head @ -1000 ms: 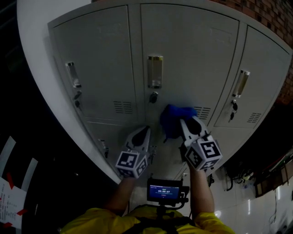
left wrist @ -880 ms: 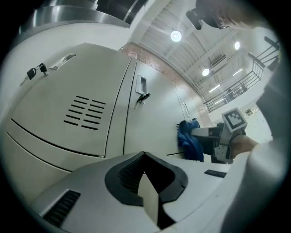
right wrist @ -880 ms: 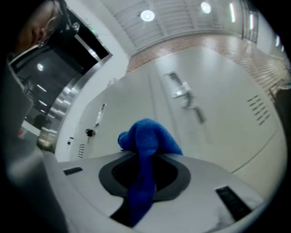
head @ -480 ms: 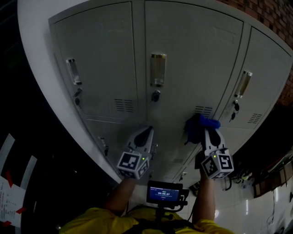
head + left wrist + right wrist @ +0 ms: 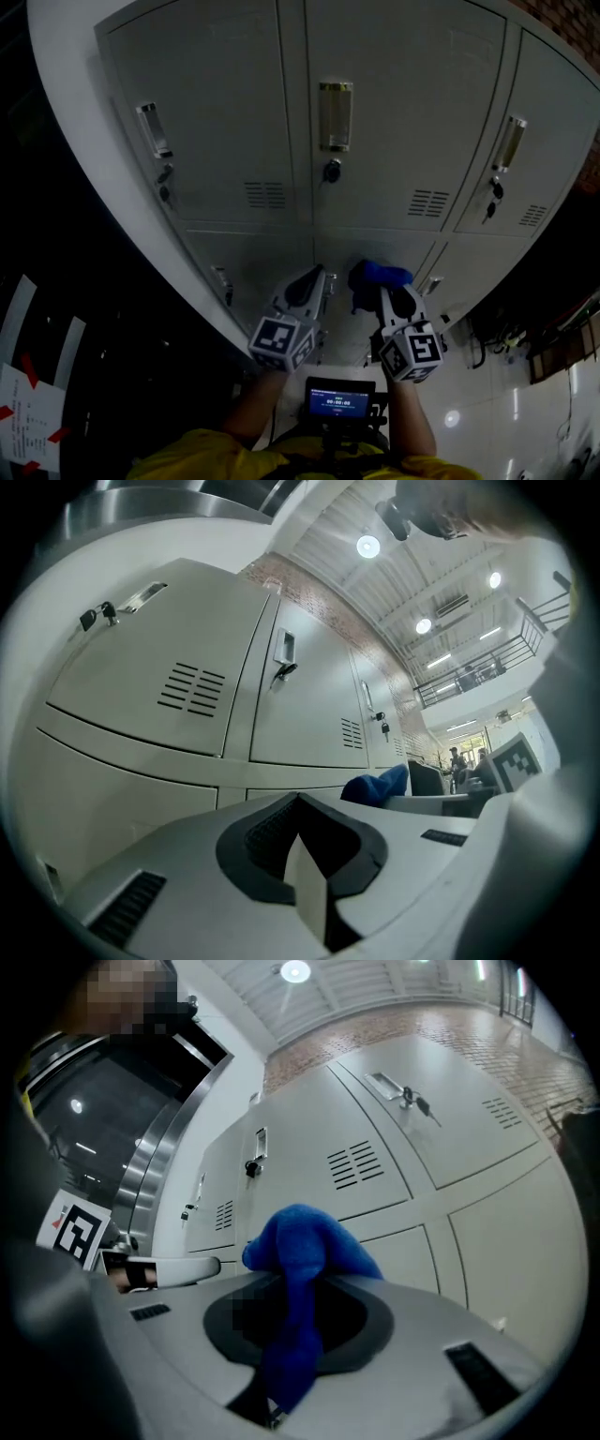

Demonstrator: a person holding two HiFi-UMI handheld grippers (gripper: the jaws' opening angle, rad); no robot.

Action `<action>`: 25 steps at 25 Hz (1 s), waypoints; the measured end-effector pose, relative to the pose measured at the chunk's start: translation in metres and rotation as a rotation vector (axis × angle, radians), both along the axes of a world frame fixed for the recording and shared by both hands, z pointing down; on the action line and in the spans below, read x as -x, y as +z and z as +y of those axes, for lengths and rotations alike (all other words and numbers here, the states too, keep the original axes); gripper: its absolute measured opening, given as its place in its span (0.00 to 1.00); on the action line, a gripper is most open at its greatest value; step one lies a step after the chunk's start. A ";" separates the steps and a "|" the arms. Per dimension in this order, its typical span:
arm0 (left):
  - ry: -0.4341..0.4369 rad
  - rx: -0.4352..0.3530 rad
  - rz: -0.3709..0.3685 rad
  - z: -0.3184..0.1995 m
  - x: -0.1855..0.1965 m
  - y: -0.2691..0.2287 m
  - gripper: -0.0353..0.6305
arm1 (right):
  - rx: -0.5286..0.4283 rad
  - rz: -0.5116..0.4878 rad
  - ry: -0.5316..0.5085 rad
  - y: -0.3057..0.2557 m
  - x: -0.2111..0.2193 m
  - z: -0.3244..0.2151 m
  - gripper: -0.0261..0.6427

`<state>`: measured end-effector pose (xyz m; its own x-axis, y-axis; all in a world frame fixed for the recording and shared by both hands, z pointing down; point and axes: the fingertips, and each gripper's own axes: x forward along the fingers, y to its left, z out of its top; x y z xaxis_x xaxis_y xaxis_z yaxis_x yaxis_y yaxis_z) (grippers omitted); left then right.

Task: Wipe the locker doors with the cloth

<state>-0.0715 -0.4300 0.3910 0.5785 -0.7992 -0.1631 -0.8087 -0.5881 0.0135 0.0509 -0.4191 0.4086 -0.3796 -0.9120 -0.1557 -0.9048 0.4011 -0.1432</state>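
The locker doors (image 5: 403,112) are a flat pale grey. The upper ones each carry a small block of dark horizontal vent slots (image 5: 265,194) and a brassy-silver handle plate (image 5: 335,114). The cloth (image 5: 375,277) is a solid bright blue with no pattern. The left gripper (image 5: 314,278) and the right gripper (image 5: 388,292) have light grey-white shells with a black recess round the jaws. The marker cube on the left (image 5: 281,342) and the one on the right (image 5: 412,353) bear black-and-white square codes. The brick wall (image 5: 574,17) is reddish-brown with paler mortar lines. The person's sleeve (image 5: 216,455) is yellow. The small screen (image 5: 339,398) glows blue in a black casing. The papers (image 5: 23,412) are white with red strips.
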 end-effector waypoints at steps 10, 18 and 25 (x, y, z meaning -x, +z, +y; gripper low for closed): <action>-0.051 -0.018 0.011 0.146 -0.037 0.006 0.05 | -0.028 0.025 -0.036 -0.002 -0.051 0.157 0.15; -0.056 0.080 0.023 0.318 -0.101 0.050 0.05 | 0.113 -0.051 -0.078 0.060 -0.123 0.324 0.15; -0.079 0.050 0.019 0.407 -0.095 0.029 0.05 | 0.086 -0.070 -0.108 0.046 -0.124 0.412 0.15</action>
<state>0.0235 -0.0226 0.4202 0.5104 -0.8497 -0.1320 -0.8520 -0.5206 0.0566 0.1749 -0.0070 0.4546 -0.4675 -0.8774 -0.1080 -0.8436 0.4793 -0.2423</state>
